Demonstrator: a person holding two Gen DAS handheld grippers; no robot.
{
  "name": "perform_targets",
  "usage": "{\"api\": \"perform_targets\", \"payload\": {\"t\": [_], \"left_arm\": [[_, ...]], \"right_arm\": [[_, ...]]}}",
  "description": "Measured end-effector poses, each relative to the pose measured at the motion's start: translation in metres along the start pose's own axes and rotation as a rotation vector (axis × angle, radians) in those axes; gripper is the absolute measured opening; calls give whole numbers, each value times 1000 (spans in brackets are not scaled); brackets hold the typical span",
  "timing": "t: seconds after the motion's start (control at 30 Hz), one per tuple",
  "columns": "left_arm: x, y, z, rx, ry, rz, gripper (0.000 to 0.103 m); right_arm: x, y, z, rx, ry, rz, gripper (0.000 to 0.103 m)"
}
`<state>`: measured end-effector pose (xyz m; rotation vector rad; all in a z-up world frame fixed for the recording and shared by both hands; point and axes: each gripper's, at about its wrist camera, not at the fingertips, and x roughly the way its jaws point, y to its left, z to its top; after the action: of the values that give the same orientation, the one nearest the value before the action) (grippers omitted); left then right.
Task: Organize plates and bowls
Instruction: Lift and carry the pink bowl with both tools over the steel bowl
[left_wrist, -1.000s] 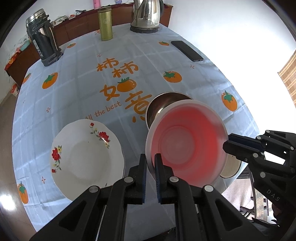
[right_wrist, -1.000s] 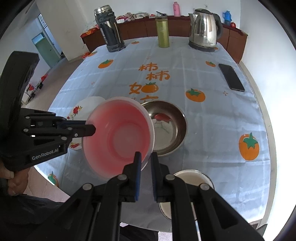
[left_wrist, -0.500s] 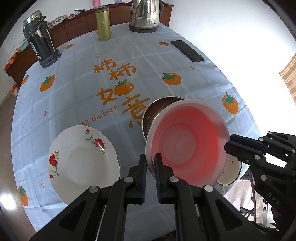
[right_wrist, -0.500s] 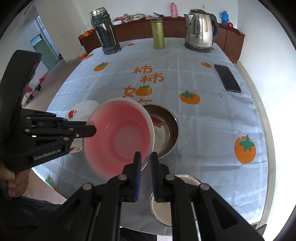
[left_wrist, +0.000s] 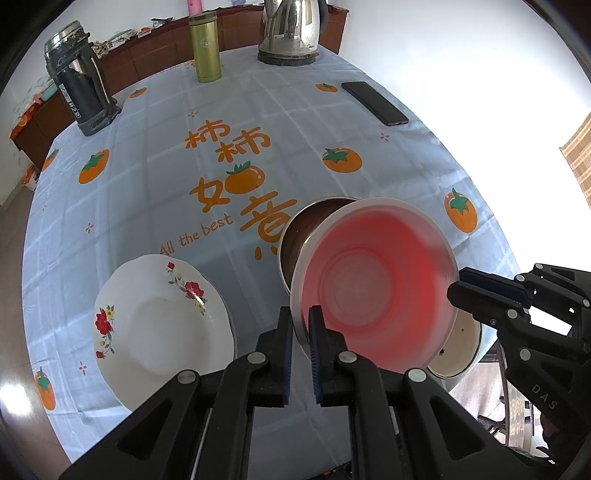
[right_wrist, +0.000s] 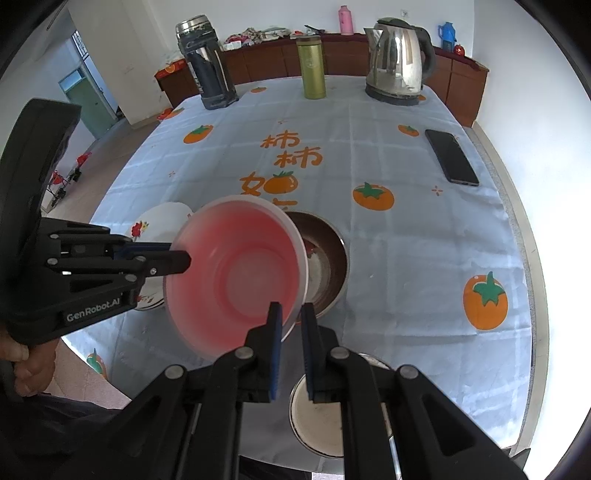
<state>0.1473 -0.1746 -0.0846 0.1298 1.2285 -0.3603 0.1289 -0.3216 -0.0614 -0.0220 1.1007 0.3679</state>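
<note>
A translucent pink bowl (left_wrist: 373, 288) (right_wrist: 236, 273) hangs tilted above the table, held by its rim from both sides. My left gripper (left_wrist: 300, 325) (right_wrist: 188, 260) is shut on its left rim. My right gripper (right_wrist: 291, 321) (left_wrist: 458, 288) is shut on its right rim. Beneath and behind it, partly hidden, sits a steel bowl (left_wrist: 295, 232) (right_wrist: 328, 258). A white plate with red flowers (left_wrist: 159, 325) (right_wrist: 162, 218) lies on the cloth to the left. A white enamel bowl (left_wrist: 458, 350) (right_wrist: 325, 417) sits at the near table edge, under my right gripper.
On the far side of the persimmon-print tablecloth (right_wrist: 406, 221) stand a steel kettle (right_wrist: 395, 62), a green flask (right_wrist: 312, 68) and a dark thermos (right_wrist: 207, 70). A black phone (right_wrist: 450, 157) lies at the right. A person's hand (right_wrist: 22, 362) holds the left gripper.
Both grippers keep their hold on the pink bowl. The bowl has drifted slightly over the steel bowl and now covers more of it.
</note>
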Motion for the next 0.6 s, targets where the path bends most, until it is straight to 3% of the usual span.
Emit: {"api": "perform_targets", "payload": {"t": [0.6], "left_arm": [[3,4,15,-31,2,-7,9]], "right_arm": [[4,-6,12,-9,-11,-15,10]]}}
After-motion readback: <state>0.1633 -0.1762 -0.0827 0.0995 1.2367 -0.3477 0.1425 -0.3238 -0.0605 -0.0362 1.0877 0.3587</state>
